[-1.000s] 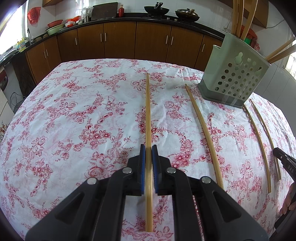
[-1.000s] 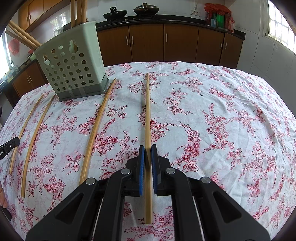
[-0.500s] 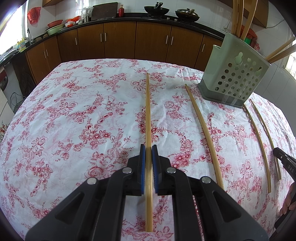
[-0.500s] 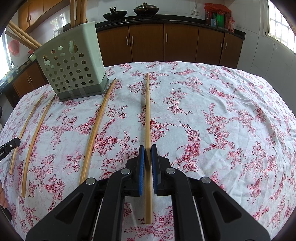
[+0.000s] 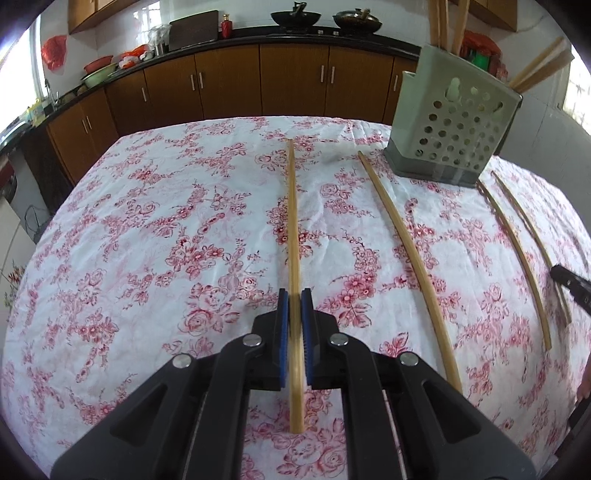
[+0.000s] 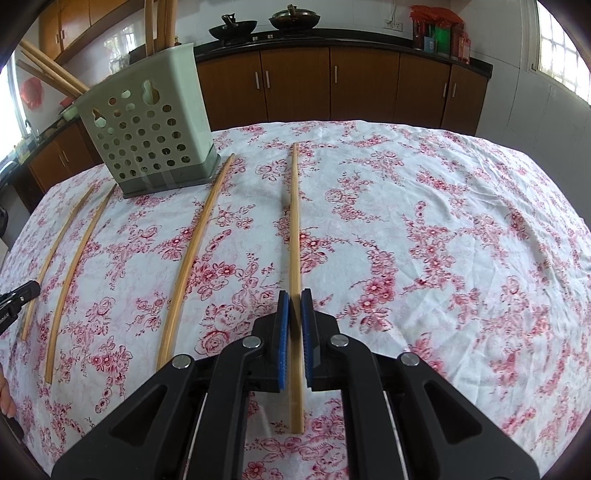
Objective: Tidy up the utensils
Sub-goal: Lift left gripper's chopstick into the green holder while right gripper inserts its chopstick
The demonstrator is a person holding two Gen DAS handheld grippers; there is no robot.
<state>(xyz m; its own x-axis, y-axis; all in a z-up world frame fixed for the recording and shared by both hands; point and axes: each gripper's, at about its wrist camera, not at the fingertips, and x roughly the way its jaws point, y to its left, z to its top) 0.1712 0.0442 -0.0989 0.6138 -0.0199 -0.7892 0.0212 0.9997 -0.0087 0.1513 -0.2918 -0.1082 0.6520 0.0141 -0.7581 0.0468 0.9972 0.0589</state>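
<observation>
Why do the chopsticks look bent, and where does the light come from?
Left wrist view: the fisheye lens bows the loose chopstick and rounds the tablecloth; corners go black; the window at left glares white. Right wrist view: same bending on the chopstick by the holder; bright windows on both sides, only soft shadows.

Home kitchen. Long row of brown wooden cupboards (image 5: pixel 295 81) with small metal handles runs along back wall, dark counter (image 6: pixel 332 38) on top. Two black woks (image 5: pixel 295 16) sit on stove there. Bowls and basins (image 5: pixel 98 70) piled near sink at left. Red bottle (image 5: pixel 226 27) and dark chopping board (image 5: pixel 194 29) lean by white tiled wall. Window (image 6: pixel 561 44) lets in daylight. Table has white cloth with red flowers (image 5: pixel 166 240). Green holder with holes (image 6: pixel 147 136) on table keeps wooden chopsticks (image 6: pixel 159 26).
</observation>
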